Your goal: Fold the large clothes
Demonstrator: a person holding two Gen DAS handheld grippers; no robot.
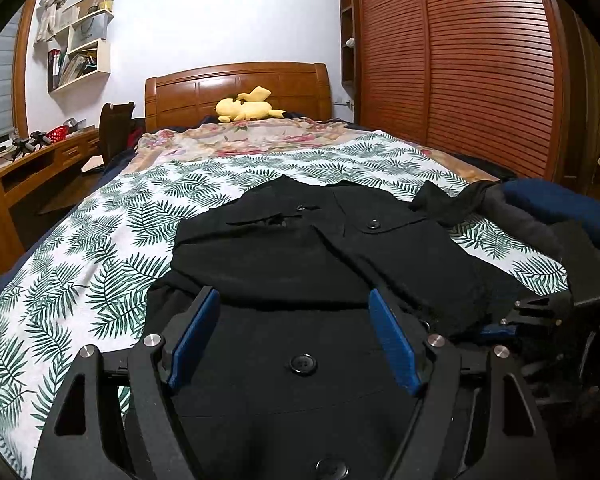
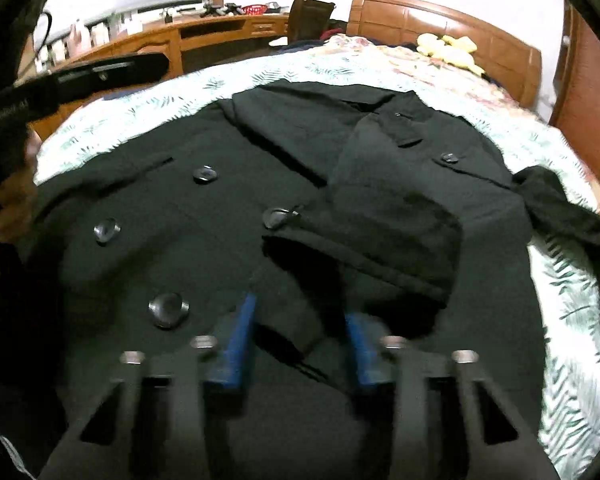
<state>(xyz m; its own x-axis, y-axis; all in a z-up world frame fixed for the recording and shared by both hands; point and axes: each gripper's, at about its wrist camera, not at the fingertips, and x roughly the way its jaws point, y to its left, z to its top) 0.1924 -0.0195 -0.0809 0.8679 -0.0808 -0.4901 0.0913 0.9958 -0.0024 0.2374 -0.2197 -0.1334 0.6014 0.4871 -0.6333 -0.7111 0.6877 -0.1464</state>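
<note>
Black double-breasted coat (image 1: 320,248) spread front-up on the leaf-print bedspread (image 1: 80,264), its long axis running from the near bed edge toward the wooden headboard (image 1: 236,88), with one sleeve (image 2: 384,224) already laid across the chest. The sleeve's cuff end lies directly ahead of the right gripper (image 2: 300,320), which is the nearer tool to it and is tipped steeply down onto the cloth; its blue pads (image 2: 240,344) stand at a narrow gap with a ridge of coat fabric between them (whether they actually pinch it cannot be told through the motion blur). Left gripper (image 1: 294,300) hovers low over the coat's front panel, pitched gently downward, fingers (image 1: 196,336) spread wide and holding nothing, a coat button (image 1: 302,364) lying between them. Probable step: gathering the lower part for a lengthwise fold
</note>
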